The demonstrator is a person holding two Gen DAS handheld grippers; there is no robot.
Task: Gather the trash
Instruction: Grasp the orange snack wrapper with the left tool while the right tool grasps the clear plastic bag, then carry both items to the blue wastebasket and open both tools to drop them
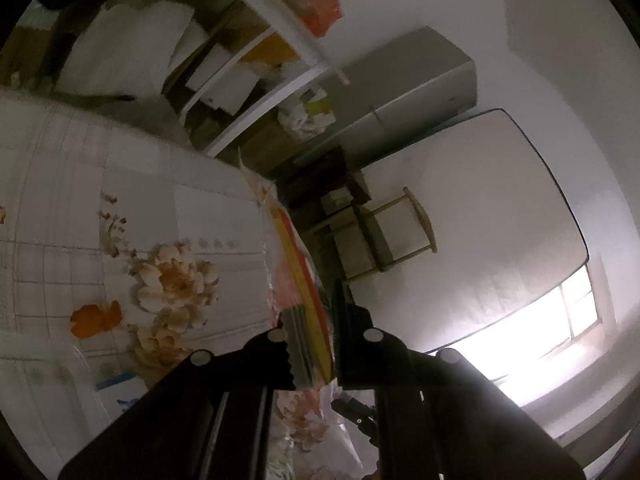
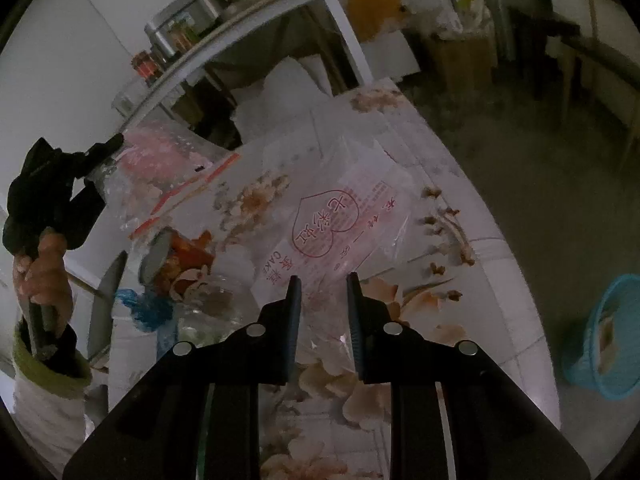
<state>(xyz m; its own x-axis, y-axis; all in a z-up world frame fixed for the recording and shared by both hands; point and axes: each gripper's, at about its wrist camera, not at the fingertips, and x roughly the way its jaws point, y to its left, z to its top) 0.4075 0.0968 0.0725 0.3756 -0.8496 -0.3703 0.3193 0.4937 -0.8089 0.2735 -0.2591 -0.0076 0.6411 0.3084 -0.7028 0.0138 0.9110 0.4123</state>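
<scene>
Two grippers work over a desk [image 2: 460, 280] covered in a floral cloth, which fills most of both views. Beyond it stands a white shelf rack [image 2: 256, 28] with a metal pot [image 2: 188, 20] and jars on top. On the floor to the right of the desk sits a blue basket [image 2: 600, 340] with some scraps inside. Lying flat on the desk is a clear bag [image 2: 344, 220] printed with a red heart and red characters; it rests just ahead of the right gripper [image 2: 324, 280], whose jaws stand a little apart, the bag's near edge reaching in between them, though I cannot tell whether the pads touch it. The left gripper [image 1: 316, 312] is clamped on a clear wrapper [image 1: 296, 256] with red, orange and yellow stripes, lifted off the desk; in the right view that same wrapper [image 2: 160, 168] hangs from the left gripper [image 2: 116, 142] at the far left, above the desk's clutter. A hand [image 2: 40, 276] with a green cuff grips that tool's handle. Under it lie a knife [image 2: 104, 300], an open tin [image 2: 176, 256] on its side, a blue scrap [image 2: 144, 308] and bits of orange peel [image 1: 96, 318].
</scene>
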